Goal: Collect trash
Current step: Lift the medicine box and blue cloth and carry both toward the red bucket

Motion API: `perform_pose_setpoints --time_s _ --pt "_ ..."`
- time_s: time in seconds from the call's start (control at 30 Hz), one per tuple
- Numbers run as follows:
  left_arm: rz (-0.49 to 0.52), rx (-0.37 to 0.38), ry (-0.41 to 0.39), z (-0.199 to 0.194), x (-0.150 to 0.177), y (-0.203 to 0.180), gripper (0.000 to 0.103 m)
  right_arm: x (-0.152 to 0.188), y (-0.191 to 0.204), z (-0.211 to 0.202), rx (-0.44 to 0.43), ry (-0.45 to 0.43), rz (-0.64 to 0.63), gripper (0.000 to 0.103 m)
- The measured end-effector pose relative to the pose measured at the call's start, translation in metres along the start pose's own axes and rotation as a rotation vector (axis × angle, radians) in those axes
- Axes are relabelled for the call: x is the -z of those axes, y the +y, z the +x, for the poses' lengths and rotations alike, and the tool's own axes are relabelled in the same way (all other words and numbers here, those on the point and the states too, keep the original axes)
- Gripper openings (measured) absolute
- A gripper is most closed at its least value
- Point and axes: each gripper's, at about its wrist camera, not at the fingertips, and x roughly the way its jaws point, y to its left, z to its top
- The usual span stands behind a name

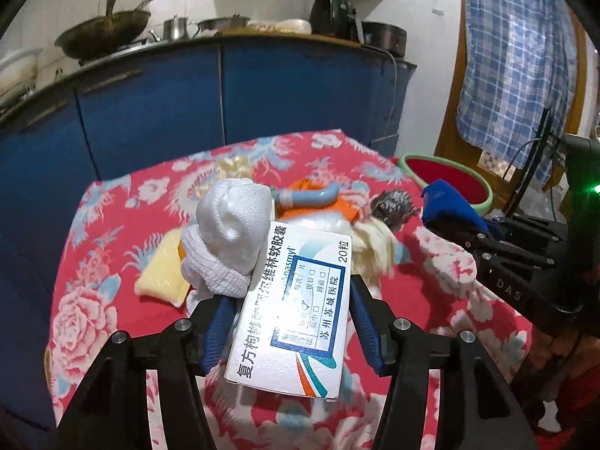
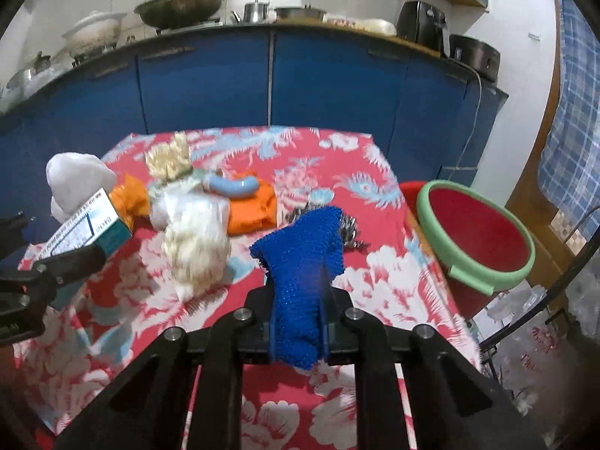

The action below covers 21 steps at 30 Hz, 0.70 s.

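Trash is held in both grippers above a floral-clothed desk (image 2: 337,142).
A medicine box (image 1: 292,311) and white cloth (image 1: 228,232) are clamped by the left fingers (image 1: 365,322); a blue mesh cloth (image 2: 303,273) by the right fingers (image 2: 325,332).

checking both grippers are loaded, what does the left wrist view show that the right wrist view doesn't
Only the left wrist view shows the yellow sponge on the tablecloth and the printed face of the medicine box clamped in the left gripper with a white cloth.

Only the right wrist view shows the right gripper shut on the blue mesh cloth from behind, and the white lidded pot on the counter.

Both show the red bin with the green rim, the orange cloth and the steel scourer.
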Motion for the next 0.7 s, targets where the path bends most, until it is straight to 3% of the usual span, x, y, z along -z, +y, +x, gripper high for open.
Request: perform_pose_setpoints --time_s 0.43,0.7 --pt "-0.043 0.018 -0.135 -0.036 -0.033 0.006 0.06 -0.016 -0.011 -0.022 -0.007 -0.073 0.025 0.018" --pt "-0.032 0.024 -0.145 -0.033 -0.044 0.0 0.06 -0.023 -0.017 -0.025 -0.007 -0.095 0.042 0.018"
